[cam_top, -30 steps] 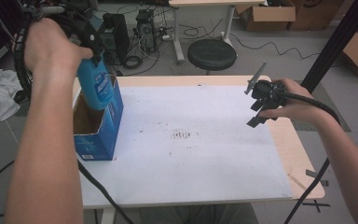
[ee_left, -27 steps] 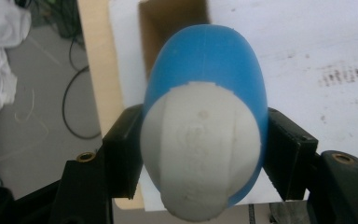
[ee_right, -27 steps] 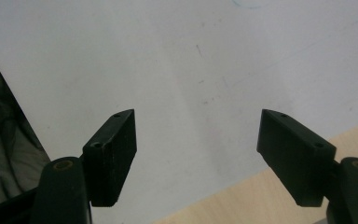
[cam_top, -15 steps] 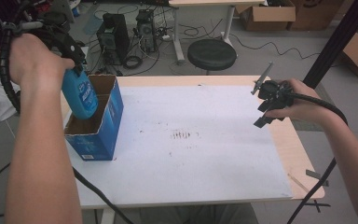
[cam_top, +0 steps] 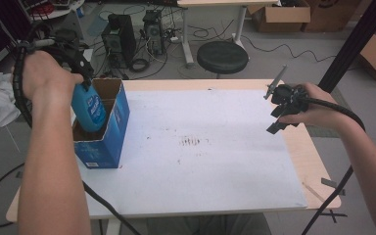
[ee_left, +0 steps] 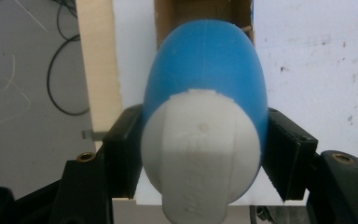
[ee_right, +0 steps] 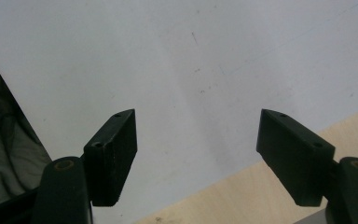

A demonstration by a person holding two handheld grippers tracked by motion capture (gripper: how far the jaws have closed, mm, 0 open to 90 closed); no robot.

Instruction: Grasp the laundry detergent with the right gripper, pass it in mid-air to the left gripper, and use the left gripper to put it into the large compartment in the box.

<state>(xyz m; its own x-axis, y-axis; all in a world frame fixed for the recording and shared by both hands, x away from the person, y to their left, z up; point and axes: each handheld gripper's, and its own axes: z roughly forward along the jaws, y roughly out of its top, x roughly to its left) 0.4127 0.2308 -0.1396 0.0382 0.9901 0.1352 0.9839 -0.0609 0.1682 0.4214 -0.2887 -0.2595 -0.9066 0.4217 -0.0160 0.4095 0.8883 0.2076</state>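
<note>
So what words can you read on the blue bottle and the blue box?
Blue bottle: white print on its label, too blurred to read.
Blue box: small white marks near the bottom of its side, too small to read.
White cap of the bottle: faint raised marks, unreadable.
No other writing can be read.

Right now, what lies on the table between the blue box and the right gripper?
Nothing: in the high view, only bare white tabletop with faint dark marks separates the blue box from the right gripper.
</note>
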